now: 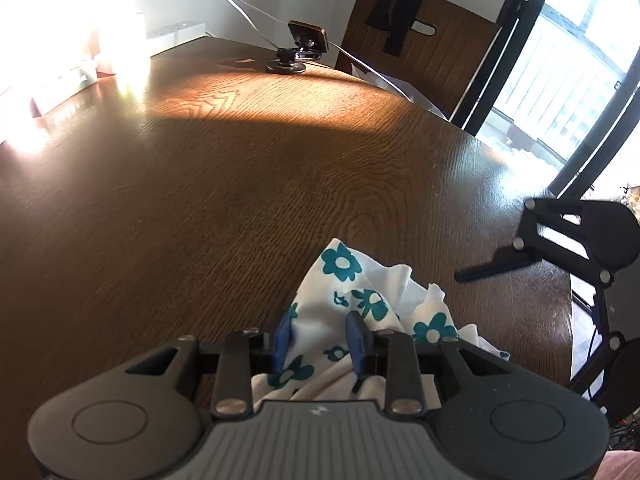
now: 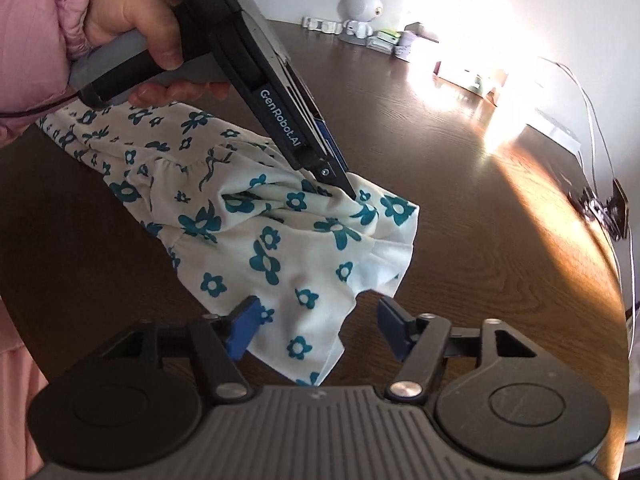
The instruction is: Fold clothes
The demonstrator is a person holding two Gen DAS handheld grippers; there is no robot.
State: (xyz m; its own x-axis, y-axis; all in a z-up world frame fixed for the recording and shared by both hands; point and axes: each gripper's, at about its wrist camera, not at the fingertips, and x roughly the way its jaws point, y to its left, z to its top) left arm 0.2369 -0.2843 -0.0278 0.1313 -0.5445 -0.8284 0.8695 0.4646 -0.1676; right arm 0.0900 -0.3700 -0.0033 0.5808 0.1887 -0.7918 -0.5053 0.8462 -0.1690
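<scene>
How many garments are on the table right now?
1. A white garment with teal flowers lies bunched on the near part of the wooden table; the left claw pinches its far edge. Nothing shows a second piece, though folds could hide one.

garment (image 2: pixel 256 240): white, teal flowers | table (image 1: pixel 200 180): brown woodgrain | sleeve (image 2: pixel 36 40): pink

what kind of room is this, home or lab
Most likely a home dining or living room. A wooden table holds a floral garment, a wooden dining chair stands at its far edge, and household clutter with a small white figurine lines the wall beside a large window.
</scene>
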